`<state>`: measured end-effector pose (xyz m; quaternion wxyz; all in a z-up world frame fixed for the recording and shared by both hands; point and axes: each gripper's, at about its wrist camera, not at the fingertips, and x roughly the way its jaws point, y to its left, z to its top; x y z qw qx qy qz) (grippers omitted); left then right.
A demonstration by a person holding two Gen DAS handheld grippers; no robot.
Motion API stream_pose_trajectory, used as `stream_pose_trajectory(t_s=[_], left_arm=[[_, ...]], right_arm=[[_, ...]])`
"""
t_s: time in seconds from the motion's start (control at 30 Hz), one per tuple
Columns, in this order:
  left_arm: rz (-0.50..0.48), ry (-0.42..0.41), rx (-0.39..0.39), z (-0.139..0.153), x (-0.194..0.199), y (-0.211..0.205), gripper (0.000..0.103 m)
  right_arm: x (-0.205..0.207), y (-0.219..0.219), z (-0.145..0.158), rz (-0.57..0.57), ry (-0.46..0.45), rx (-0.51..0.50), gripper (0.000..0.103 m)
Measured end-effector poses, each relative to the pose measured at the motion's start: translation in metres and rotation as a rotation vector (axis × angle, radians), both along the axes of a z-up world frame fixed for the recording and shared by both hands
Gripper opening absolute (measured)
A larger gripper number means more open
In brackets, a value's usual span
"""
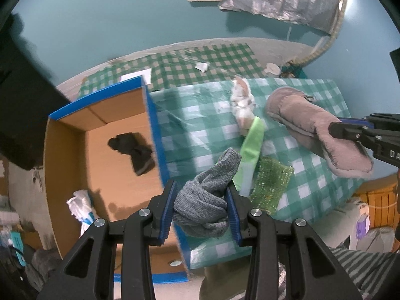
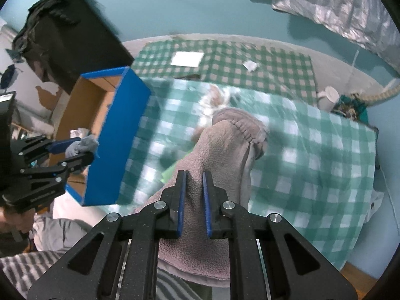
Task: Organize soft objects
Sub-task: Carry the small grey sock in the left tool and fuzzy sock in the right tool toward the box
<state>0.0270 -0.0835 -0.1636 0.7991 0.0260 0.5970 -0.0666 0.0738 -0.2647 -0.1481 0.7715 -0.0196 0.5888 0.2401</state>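
Two tools, both holding items. Left tool (image 1: pixel 202 208) is gripping grey sock (image 1: pixel 207 200) w/ blue pads, hovering at edge of box (image 1: pixel 150 105). Right tool (image 2: pixel 194 201) is pinching mauve slipper (image 2: pixel 225 147), lifting it above table (image 2: pixel 312 150). Black sock (image 1: pixel 132 150) is lying inside box; green scrubber (image 1: pixel 271 182), green strip (image 1: pixel 252 145) & white plush (image 1: pixel 242 100) are lying on table.

Dim, bluish indoor light; soft shadows; strong fisheye curving with dark corners; right wrist view motion-blurred.
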Motion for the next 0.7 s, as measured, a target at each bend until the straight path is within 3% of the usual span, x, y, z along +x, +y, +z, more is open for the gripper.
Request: stream_pose_trajectory(t_s=[0.7], left_arm=[[0.225,-0.033,0.024,0.019,-0.016,0.093,0.039]], right_arm=[[0.011,0.111,0.056,0.222,-0.109,0.107,0.011]])
